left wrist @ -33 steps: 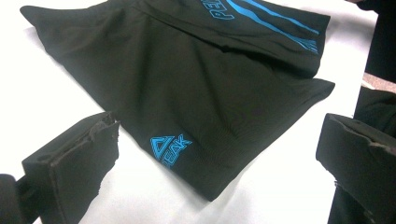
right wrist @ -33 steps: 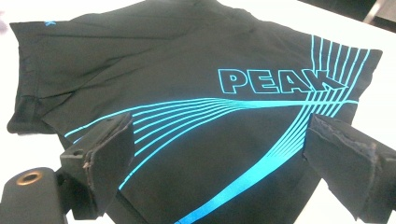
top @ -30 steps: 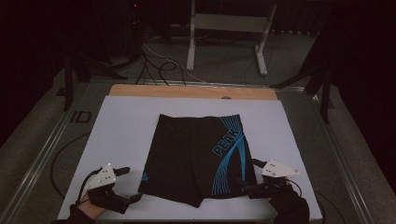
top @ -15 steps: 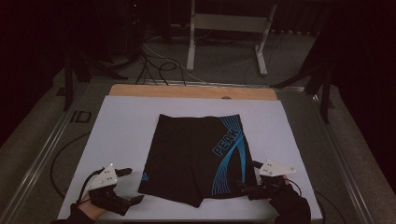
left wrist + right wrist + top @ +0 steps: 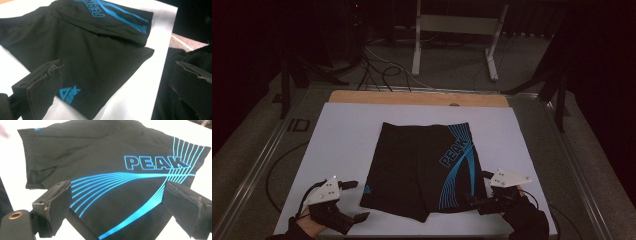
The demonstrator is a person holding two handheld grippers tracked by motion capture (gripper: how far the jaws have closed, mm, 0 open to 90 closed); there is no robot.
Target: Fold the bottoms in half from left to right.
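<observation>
Black shorts [image 5: 422,167] flat on white worktop [image 5: 347,135]. Left tongs [image 5: 354,200] spread beside near hem. Right tongs [image 5: 477,192] spread over blue-striped leg corner.

A white sheet [image 5: 347,140] covers the table, leaving a strip of bare wood [image 5: 412,97] along the far edge. Beyond it, cables [image 5: 379,62] trail across the floor beside a metal stand [image 5: 457,30].

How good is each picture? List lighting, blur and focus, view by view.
High view: dim, the room behind nearly black, the white table top the brightest part, the shorts sharp enough to read PEAK. Left gripper view: brighter, shorts slightly soft, the near jaws blurred, the white table washed out. Right gripper view: lettering on the shorts crisp, the jaws at the bottom out of focus.
</observation>
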